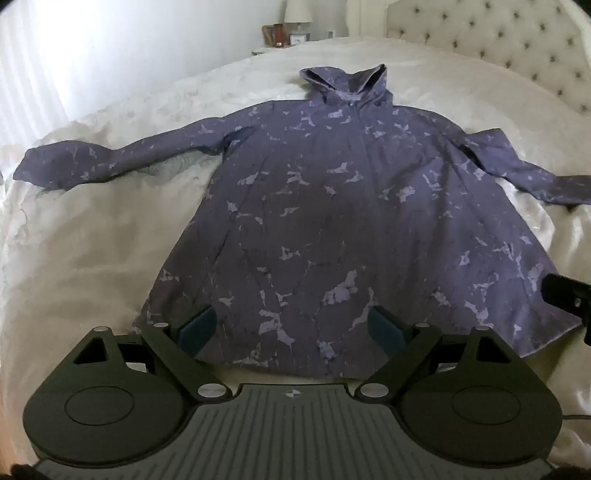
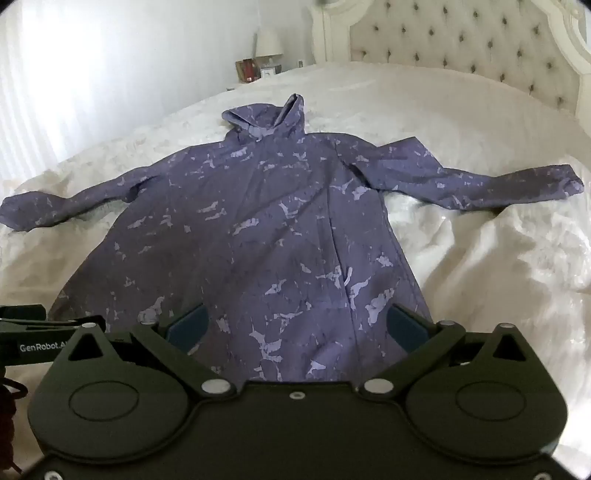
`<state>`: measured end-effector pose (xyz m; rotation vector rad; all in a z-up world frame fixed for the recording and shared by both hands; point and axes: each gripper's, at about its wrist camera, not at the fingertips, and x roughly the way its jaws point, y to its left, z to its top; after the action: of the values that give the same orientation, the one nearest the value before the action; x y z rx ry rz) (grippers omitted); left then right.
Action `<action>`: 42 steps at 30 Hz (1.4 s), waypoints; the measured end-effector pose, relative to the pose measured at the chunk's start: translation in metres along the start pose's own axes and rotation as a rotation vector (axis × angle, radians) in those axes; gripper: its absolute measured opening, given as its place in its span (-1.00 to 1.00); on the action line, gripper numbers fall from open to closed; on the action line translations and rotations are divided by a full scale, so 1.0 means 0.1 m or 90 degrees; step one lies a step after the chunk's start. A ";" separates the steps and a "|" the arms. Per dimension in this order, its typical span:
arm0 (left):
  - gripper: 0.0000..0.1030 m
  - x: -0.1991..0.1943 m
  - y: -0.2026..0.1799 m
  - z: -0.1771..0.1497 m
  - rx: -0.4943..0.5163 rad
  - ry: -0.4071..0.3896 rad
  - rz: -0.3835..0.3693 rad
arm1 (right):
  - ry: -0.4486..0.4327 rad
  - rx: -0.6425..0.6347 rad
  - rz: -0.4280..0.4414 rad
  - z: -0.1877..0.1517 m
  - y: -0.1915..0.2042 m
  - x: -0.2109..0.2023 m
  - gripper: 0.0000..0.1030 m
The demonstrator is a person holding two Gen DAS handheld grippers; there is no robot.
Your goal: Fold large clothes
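A large purple hooded jacket [image 1: 332, 206] with pale blotches lies flat on a white bed, hood at the far end, both sleeves spread sideways. It also shows in the right wrist view [image 2: 266, 236]. My left gripper [image 1: 291, 328] is open and empty above the hem, near its left half. My right gripper [image 2: 295, 326] is open and empty above the hem's right half. The left sleeve cuff [image 1: 33, 166] and right sleeve cuff [image 2: 569, 181] rest on the bedding.
White bedspread [image 1: 92, 240] lies rumpled around the jacket. A tufted headboard [image 2: 461, 40] stands at the far right. A nightstand with a lamp [image 1: 297, 14] and small items is beyond the bed. The other gripper's body shows at the right edge [image 1: 565, 291].
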<state>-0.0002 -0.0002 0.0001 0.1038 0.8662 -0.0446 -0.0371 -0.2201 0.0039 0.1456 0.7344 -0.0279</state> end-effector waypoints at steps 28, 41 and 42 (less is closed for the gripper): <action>0.74 0.07 0.01 -0.03 -0.006 0.022 -0.003 | 0.028 0.004 -0.003 -0.05 0.01 0.10 0.99; 0.74 0.10 0.02 -0.05 -0.012 0.025 -0.004 | 0.030 0.004 -0.002 -0.05 0.01 0.11 0.99; 0.74 0.11 0.02 -0.05 -0.012 0.026 -0.004 | 0.031 0.004 -0.002 -0.05 0.01 0.11 0.99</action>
<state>0.0032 0.0025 -0.0111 0.0841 0.9073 -0.0402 -0.0320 -0.2180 -0.0071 0.1516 0.7829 -0.0304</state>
